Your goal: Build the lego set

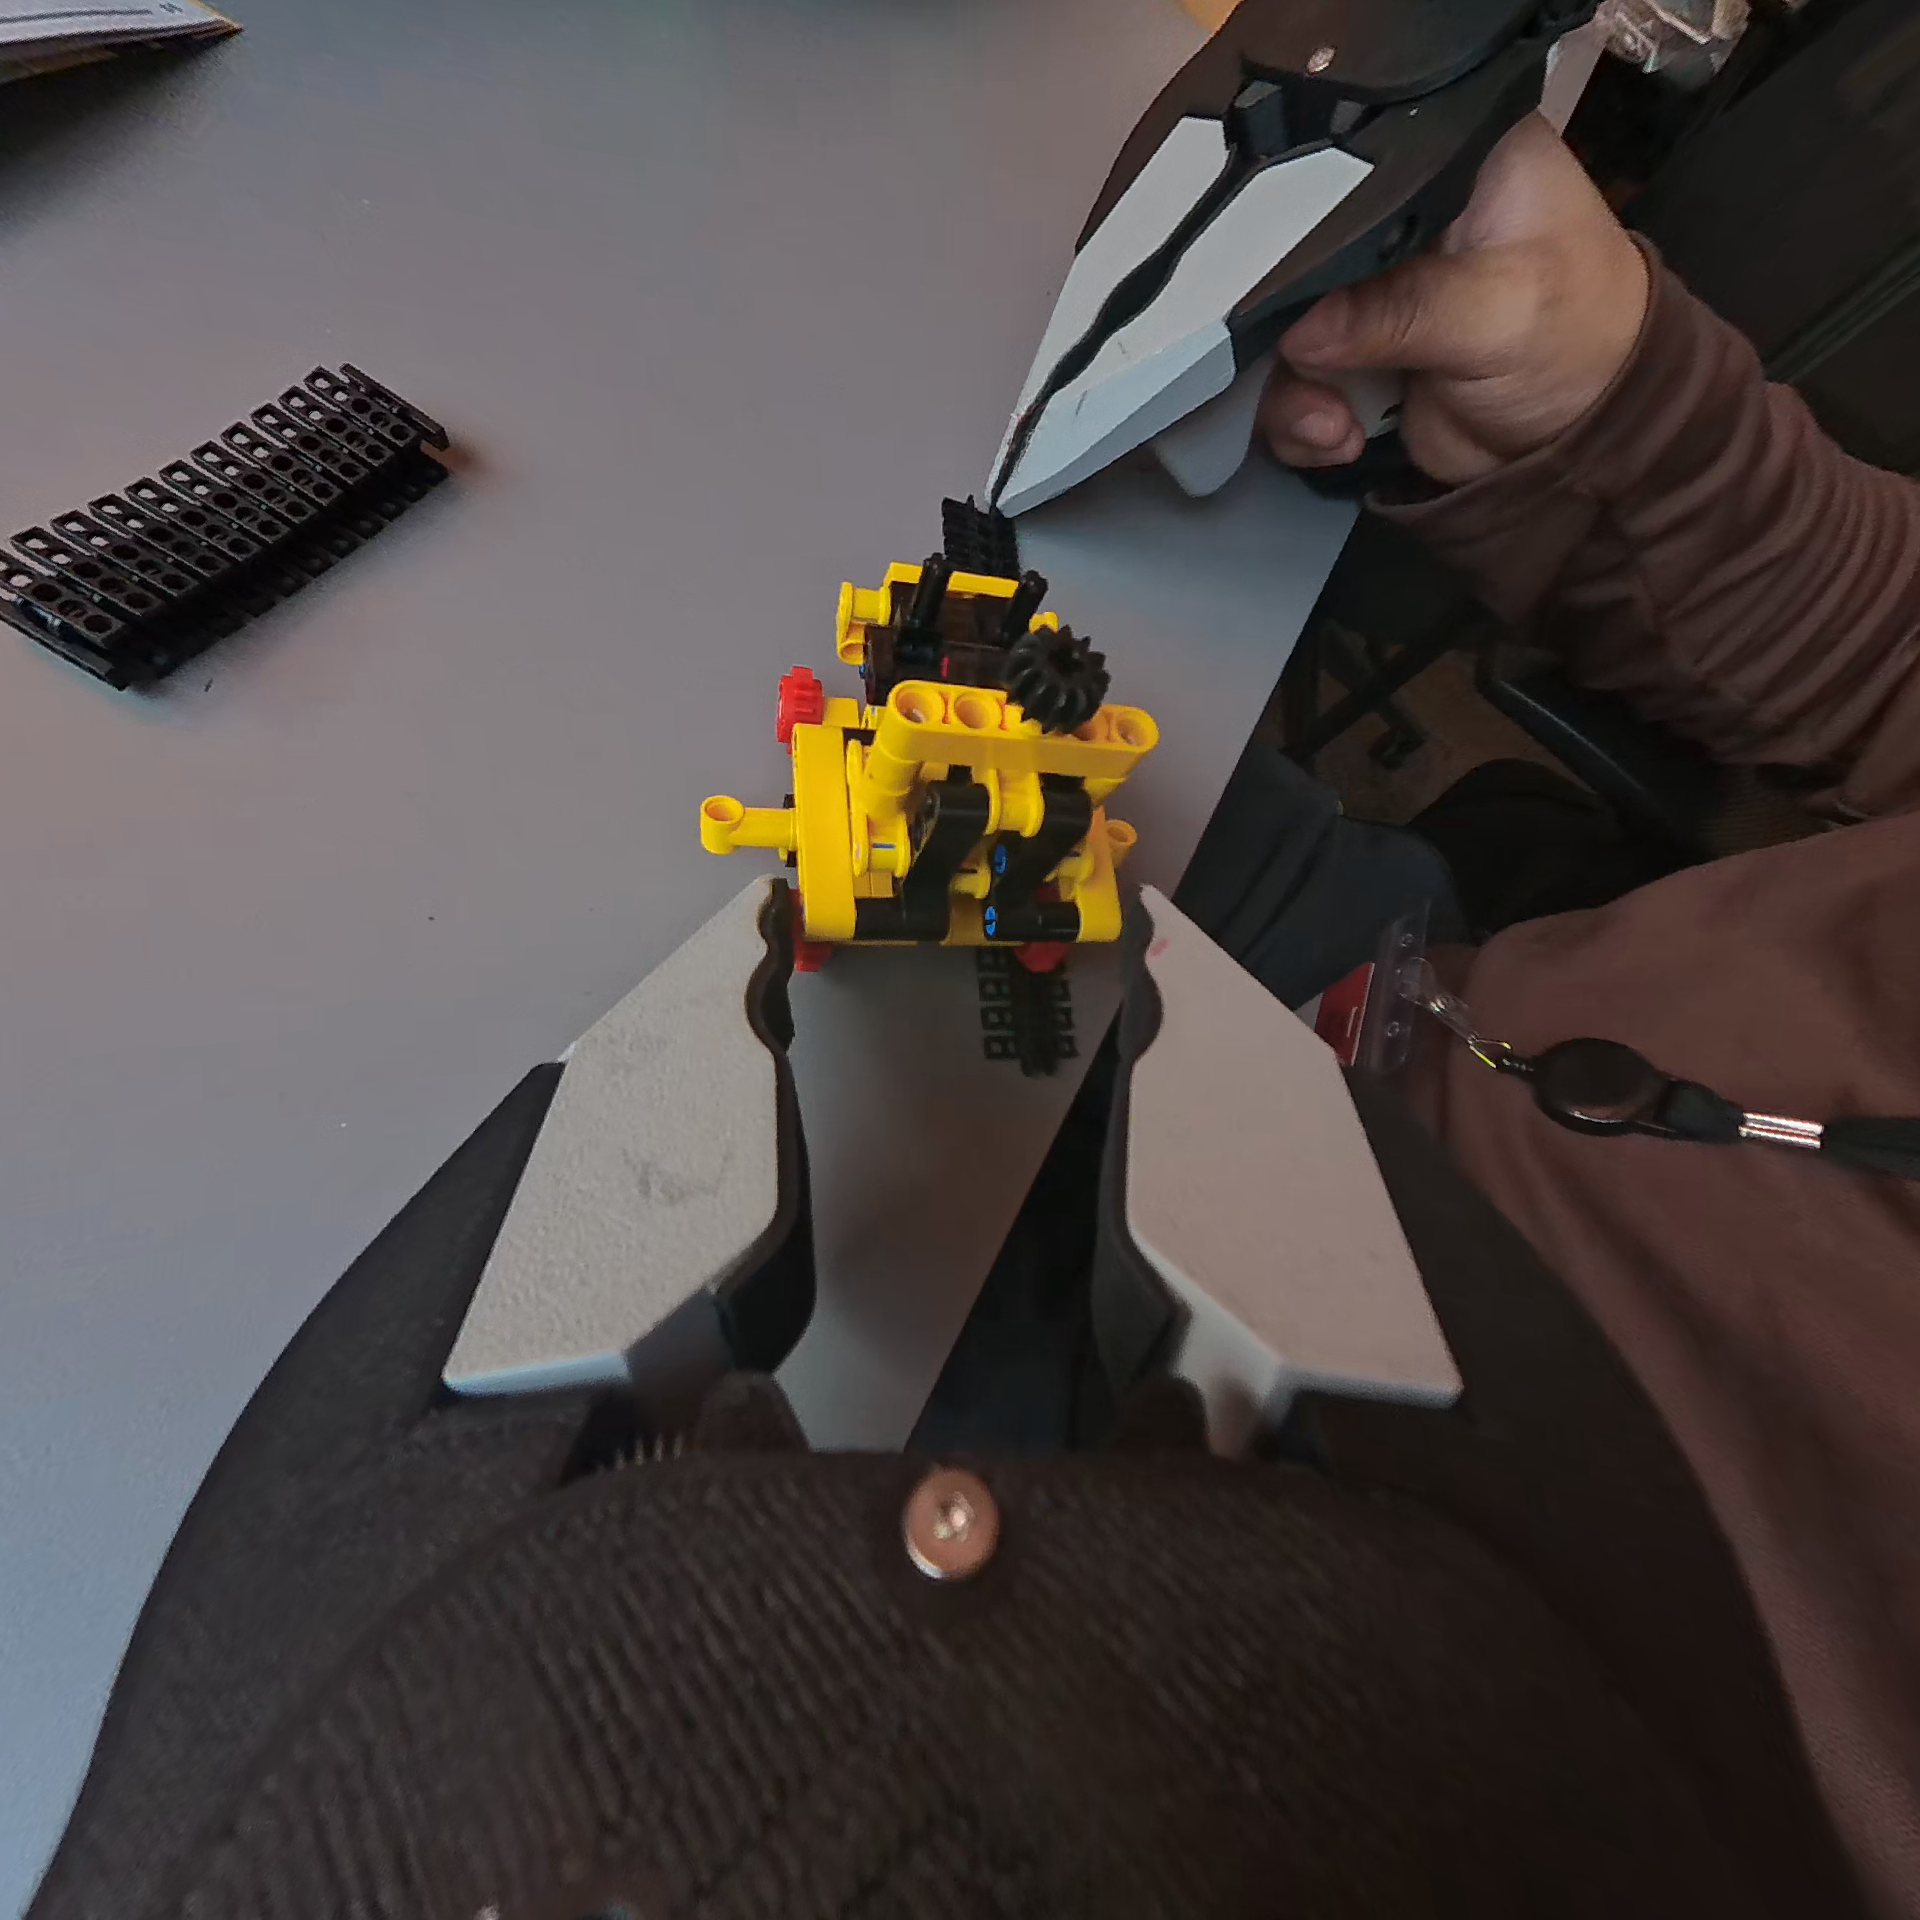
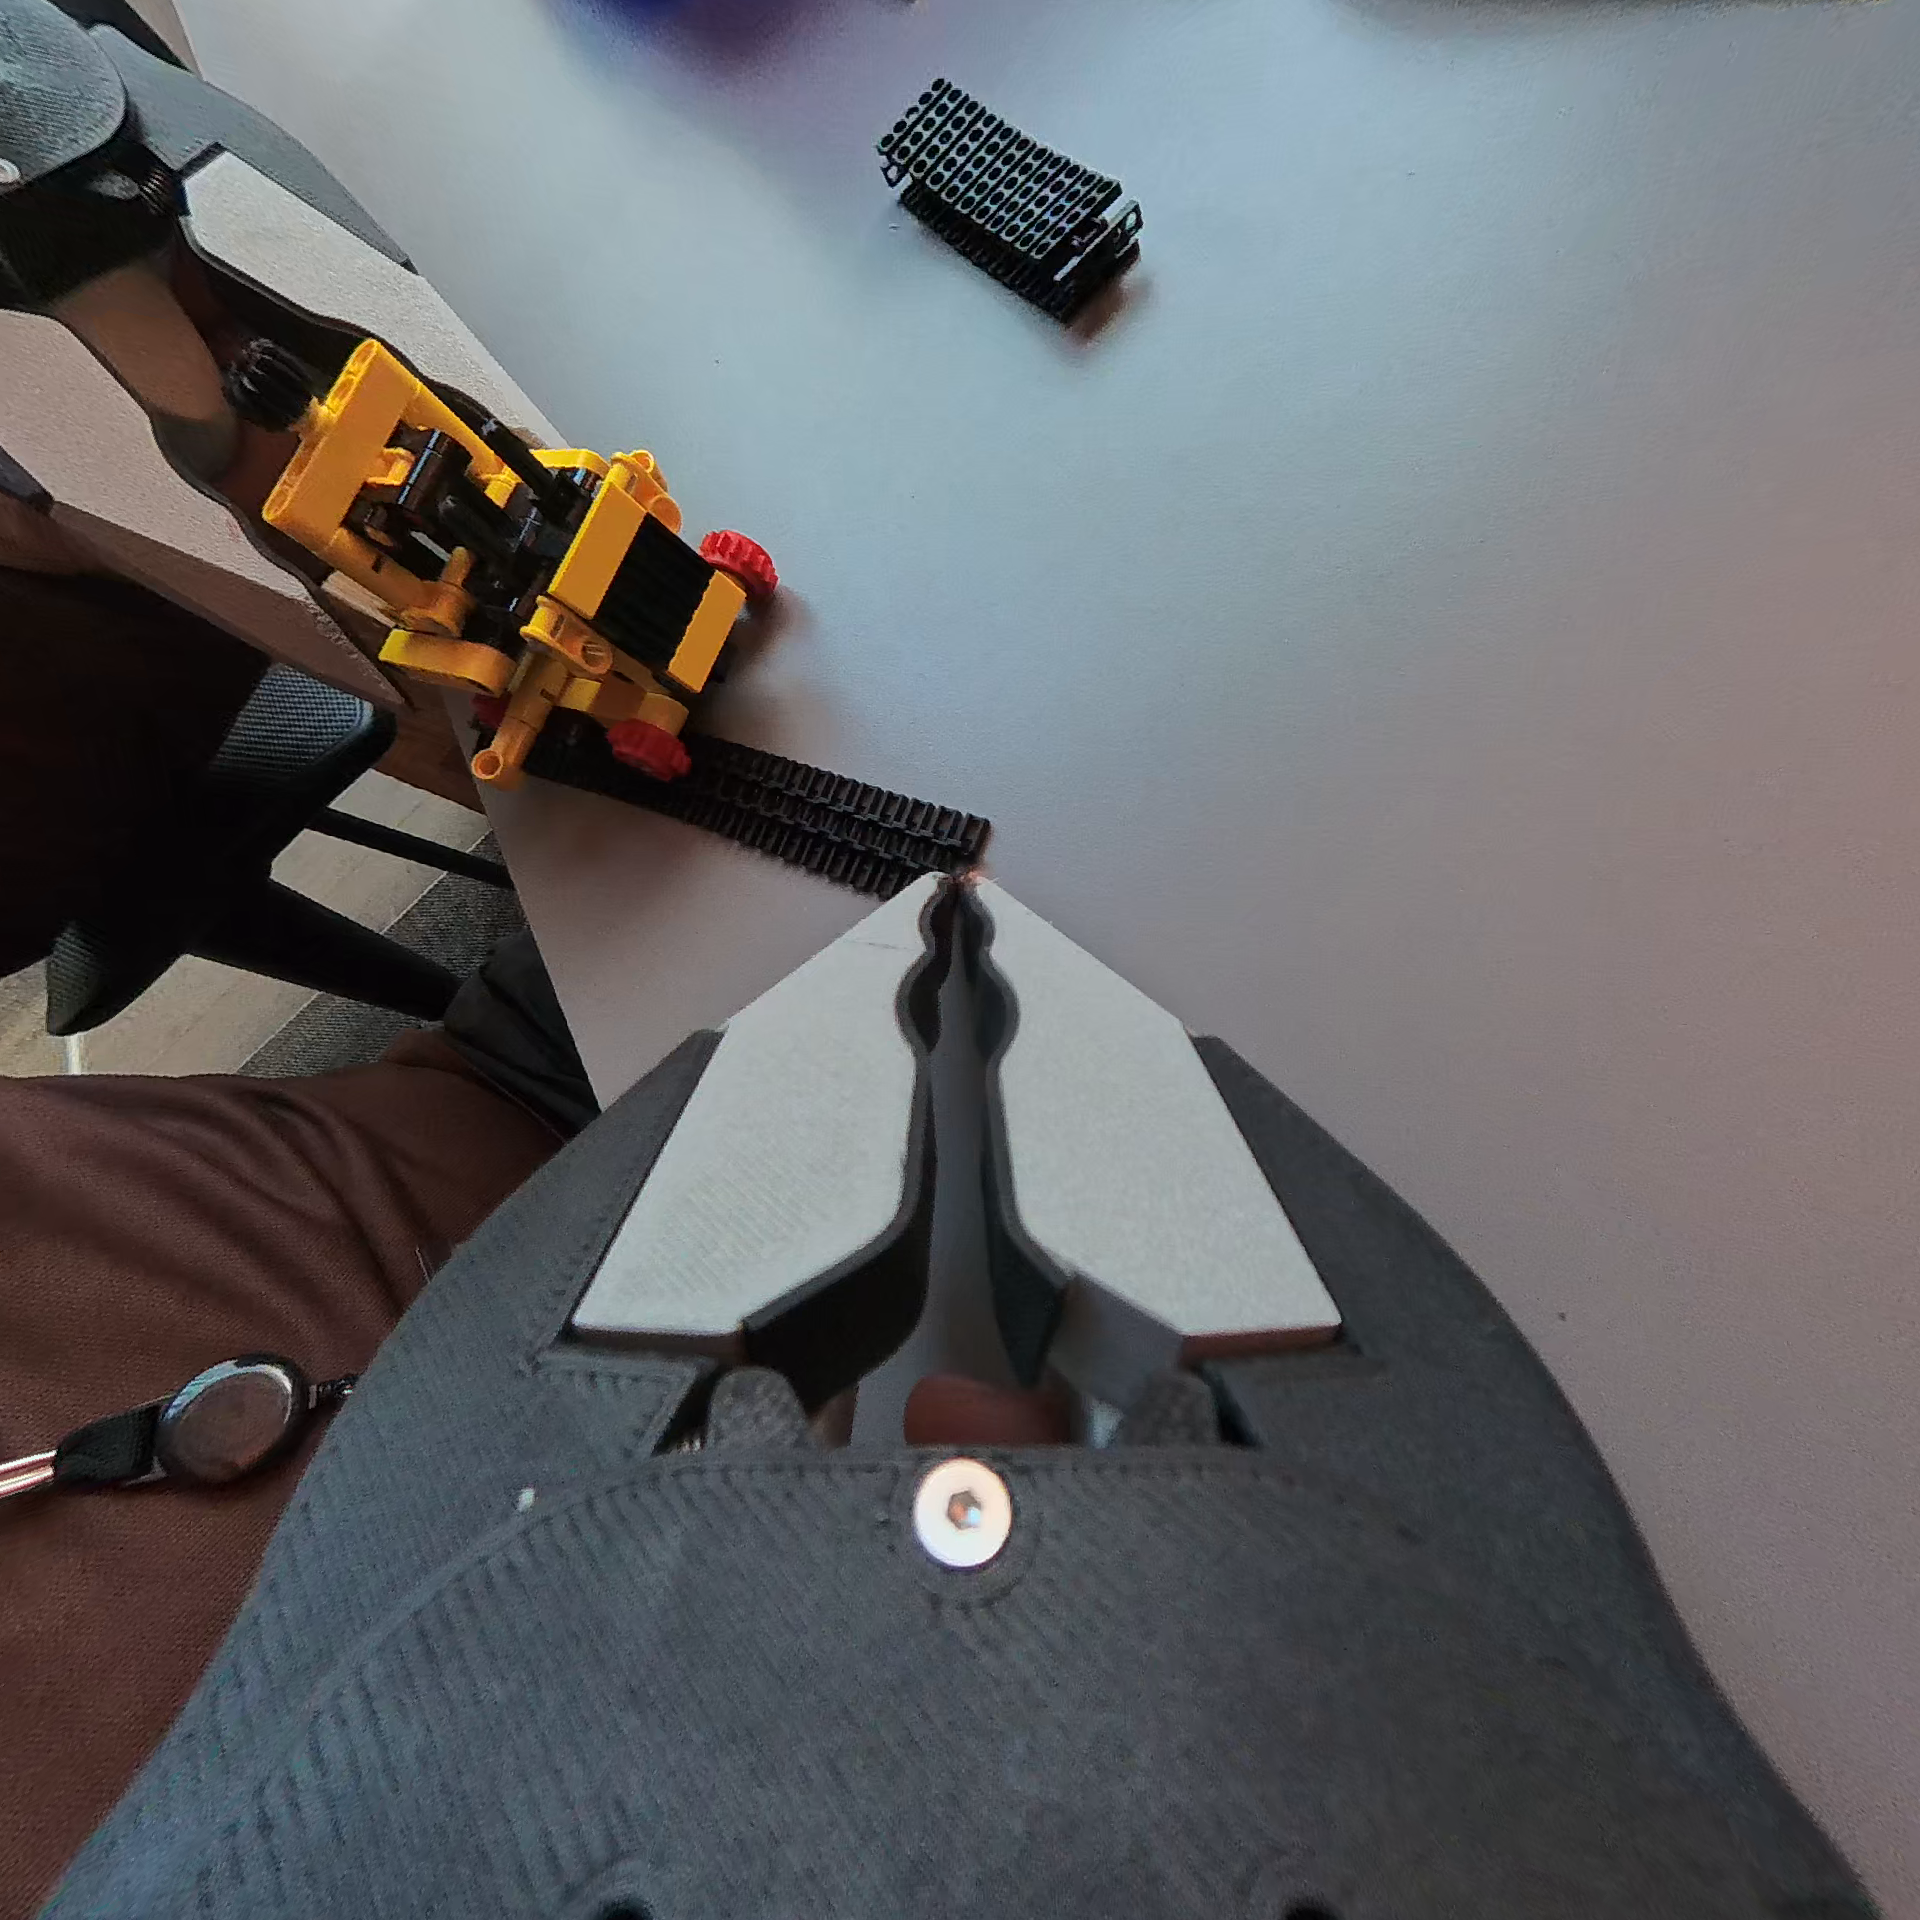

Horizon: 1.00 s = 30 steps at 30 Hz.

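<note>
A yellow and black lego vehicle [image 1: 956,790] with red gears stands near the grey table's edge, on top of a black track strip [image 2: 790,805] laid flat under it. My left gripper [image 1: 958,906] has one finger on each side of the vehicle's rear frame and holds it; it also shows in the right wrist view [image 2: 197,416]. My right gripper [image 2: 951,883] is shut, with its tips at the far end of the track strip, apparently pinching its edge. It also shows in the left wrist view [image 1: 1000,504].
A second black track piece [image 1: 223,520] lies folded farther in on the table, also in the right wrist view [image 2: 1013,197]. A booklet corner [image 1: 104,31] is at the far left. The table edge [image 1: 1278,665] runs just beside the vehicle, with a chair below. The gap from one gripper's tips to the other's is roughly 12 cm.
</note>
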Each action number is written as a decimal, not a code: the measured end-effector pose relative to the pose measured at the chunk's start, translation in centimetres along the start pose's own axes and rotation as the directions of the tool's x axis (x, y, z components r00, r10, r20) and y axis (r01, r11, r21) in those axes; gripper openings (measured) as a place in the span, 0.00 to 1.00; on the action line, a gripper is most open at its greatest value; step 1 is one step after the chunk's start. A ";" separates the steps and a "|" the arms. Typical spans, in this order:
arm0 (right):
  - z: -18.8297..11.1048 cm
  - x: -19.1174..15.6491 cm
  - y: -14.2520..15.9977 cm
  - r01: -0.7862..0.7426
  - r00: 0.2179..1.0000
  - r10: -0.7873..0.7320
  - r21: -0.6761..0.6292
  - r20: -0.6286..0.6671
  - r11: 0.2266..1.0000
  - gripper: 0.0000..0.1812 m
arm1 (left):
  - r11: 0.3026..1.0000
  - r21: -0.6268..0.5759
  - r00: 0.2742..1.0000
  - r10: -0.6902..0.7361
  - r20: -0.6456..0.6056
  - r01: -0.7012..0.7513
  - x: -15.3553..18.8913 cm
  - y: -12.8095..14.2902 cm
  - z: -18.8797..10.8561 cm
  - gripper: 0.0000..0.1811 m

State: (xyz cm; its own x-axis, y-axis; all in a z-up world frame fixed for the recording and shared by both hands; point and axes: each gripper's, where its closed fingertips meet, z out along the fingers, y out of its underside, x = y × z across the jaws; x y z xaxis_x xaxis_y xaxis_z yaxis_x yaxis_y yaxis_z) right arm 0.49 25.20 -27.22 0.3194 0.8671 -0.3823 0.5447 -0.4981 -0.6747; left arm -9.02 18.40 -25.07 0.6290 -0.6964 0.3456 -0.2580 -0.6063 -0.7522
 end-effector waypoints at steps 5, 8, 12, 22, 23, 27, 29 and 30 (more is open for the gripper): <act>0.1 0.0 -0.1 0.009 1.000 -0.009 0.002 -0.007 1.000 0.00 | 1.000 0.001 1.000 0.000 0.000 0.000 0.0 0.0 0.0 0.33; 0.1 0.0 -0.2 0.013 1.000 -0.013 0.005 -0.012 1.000 0.00 | 1.000 0.002 1.000 -0.002 0.000 0.002 0.1 0.0 0.0 0.33; -0.2 0.8 -0.2 0.003 0.999 -0.002 0.012 -0.040 1.000 0.00 | 1.000 0.002 1.000 -0.002 0.002 0.002 0.1 0.0 0.0 0.33; 0.3 0.2 -0.6 0.033 0.996 -0.032 0.015 -0.083 0.999 0.06 | 1.000 -0.007 1.000 -0.003 0.011 0.003 0.2 0.2 0.0 0.33; 0.4 0.1 -0.7 0.038 0.996 -0.037 0.014 -0.082 0.999 0.06 | 1.000 -0.009 1.000 -0.002 0.012 0.002 0.3 0.2 0.0 0.33; 0.7 -0.2 -0.7 0.051 0.995 -0.050 0.009 -0.084 0.999 0.04 | 1.000 -0.013 1.000 0.000 0.012 0.000 0.4 0.3 -0.1 0.33; 0.7 -0.1 -0.7 0.064 0.994 -0.063 0.005 -0.092 0.998 0.03 | 1.000 -0.012 1.000 0.001 0.013 -0.001 0.4 0.4 -0.2 0.33; 0.7 -0.1 -0.7 0.067 0.993 -0.066 0.003 -0.093 0.998 0.03 | 1.000 -0.010 1.000 0.000 0.013 0.000 0.4 0.4 -0.3 0.33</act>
State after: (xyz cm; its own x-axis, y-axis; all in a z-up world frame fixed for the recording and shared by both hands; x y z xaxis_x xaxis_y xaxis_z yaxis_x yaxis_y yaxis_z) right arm -0.50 25.44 -27.17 0.3536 0.8936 -0.2766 0.5623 -0.4394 -0.7006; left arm -9.07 17.73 -25.06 0.6382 -0.6914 0.3387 -0.2654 -0.6105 -0.7462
